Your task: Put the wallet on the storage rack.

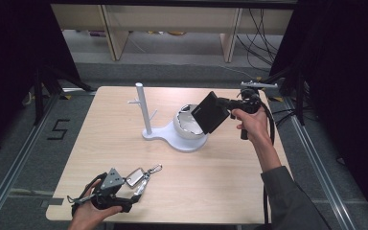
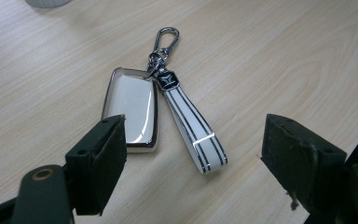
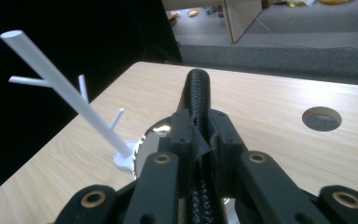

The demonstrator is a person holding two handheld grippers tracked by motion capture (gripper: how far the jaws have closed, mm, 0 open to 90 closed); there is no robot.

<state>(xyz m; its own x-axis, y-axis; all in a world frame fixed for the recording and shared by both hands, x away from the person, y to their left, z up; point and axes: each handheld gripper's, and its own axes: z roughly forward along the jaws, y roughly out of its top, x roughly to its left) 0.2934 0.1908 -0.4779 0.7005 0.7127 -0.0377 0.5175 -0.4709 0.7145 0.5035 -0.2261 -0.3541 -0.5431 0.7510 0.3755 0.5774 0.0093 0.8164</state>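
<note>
Lab: black curtains (image 1: 9, 57), floor rails (image 1: 9, 177)

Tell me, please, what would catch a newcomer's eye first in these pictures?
Most striking is the black wallet, held up in the air by the right gripper over the white bowl of the white stand with its peg pole, at the table's far middle. Next comes the shiny key fob with its striped strap, lying on the wooden table near the front edge, just ahead of the left gripper, whose jaws stand wide open.
</note>
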